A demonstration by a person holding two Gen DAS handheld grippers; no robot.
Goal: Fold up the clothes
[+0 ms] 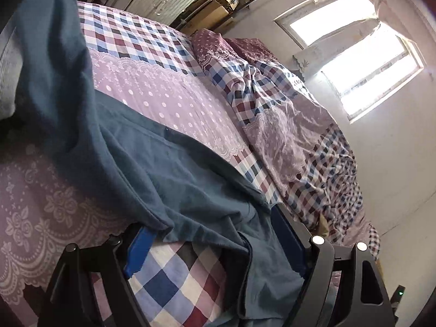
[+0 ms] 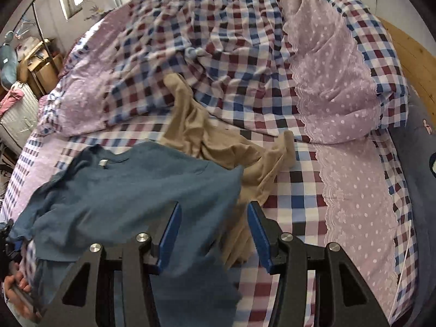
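Observation:
A blue T-shirt (image 2: 130, 190) lies spread on the bed, collar and label toward the far side. Partly under its right edge is a crumpled tan garment (image 2: 212, 141). My right gripper (image 2: 215, 234) hovers over the shirt's lower right part with its jaws apart and no cloth pinched; the picture is blurred. In the left wrist view the blue T-shirt (image 1: 163, 169) is bunched and draped across my left gripper (image 1: 212, 242). Its jaws stand wide and the pads do not press on the cloth. A hand (image 2: 15, 286) shows at the shirt's left edge.
The bed (image 2: 299, 185) has checked sheets with lilac dotted bands, and a rumpled duvet (image 2: 218, 41) lies at the far side. A dark blue pillow (image 2: 414, 150) and a wooden headboard (image 2: 417, 54) are on the right. Boxes (image 2: 41, 65) and a white radiator (image 2: 19, 109) stand at the left.

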